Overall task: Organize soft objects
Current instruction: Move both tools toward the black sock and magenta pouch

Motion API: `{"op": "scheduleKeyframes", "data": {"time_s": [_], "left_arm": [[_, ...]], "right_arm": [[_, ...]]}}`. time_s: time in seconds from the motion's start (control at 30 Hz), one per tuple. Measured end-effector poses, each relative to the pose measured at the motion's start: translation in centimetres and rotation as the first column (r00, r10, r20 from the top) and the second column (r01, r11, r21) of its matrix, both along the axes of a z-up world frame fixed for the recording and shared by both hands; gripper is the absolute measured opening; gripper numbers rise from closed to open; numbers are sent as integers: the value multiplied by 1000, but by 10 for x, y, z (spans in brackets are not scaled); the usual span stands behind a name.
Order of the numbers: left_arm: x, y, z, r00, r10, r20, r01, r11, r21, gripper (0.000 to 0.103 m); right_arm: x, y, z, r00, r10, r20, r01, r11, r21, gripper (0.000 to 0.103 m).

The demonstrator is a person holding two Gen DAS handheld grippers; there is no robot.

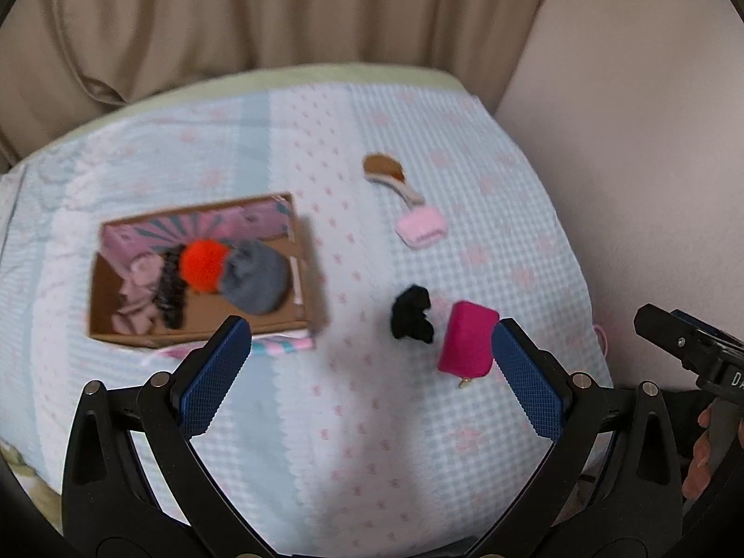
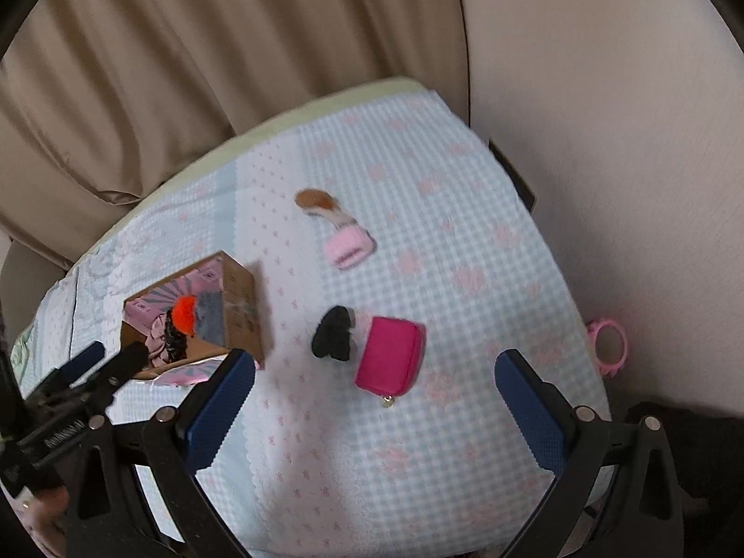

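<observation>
We hold both grippers above the bed, which is covered in a blue-and-white checked sheet with pink flowers. Our left gripper has its fingers spread wide with nothing between them, and our right gripper is spread wide and bare too.

A cardboard box sits on the left of the bed. Inside it lie an orange pompom, a grey plush touching the pompom, a black scrunchie and some pink cloth. Under the box's near edge a pink and blue cloth sticks out.

Outside the box, near the middle of the bed, a black cloth lies just beside a magenta pouch, whose zipper pull points toward us. Farther back rest a pale pink item and a brown and white piece that touches it; blur hides what these are.

A pink ring-shaped object sits past the bed's right edge. A beige curtain hangs behind.
</observation>
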State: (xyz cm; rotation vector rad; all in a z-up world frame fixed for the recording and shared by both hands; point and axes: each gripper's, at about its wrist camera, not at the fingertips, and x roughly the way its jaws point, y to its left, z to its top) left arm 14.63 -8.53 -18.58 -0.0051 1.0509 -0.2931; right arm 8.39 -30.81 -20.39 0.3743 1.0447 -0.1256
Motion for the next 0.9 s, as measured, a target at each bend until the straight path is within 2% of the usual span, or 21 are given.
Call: {"op": "scheduleKeyframes", "data": {"time_s": [0.27, 0.4, 0.63, 0.9], "left_arm": [[40, -51, -81, 989, -78, -121, 84, 996, 39, 102], [55, -69, -121, 978, -115, -177, 126, 990, 56, 101], [76, -91, -183, 952, -158, -261, 182, 981, 69, 99], [91, -115, -242, 924, -214, -318, 263, 957, 122, 84]], "right_arm": [[38, -28, -73, 989, -54, -138, 74, 987, 143, 103], [58, -32, -112, 975, -83, -204, 120, 977, 174, 103], [88, -31, -173, 942, -124, -313, 191, 962, 196, 103], [108, -23, -226, 906, -155, -393, 241, 953, 181, 102]]}}
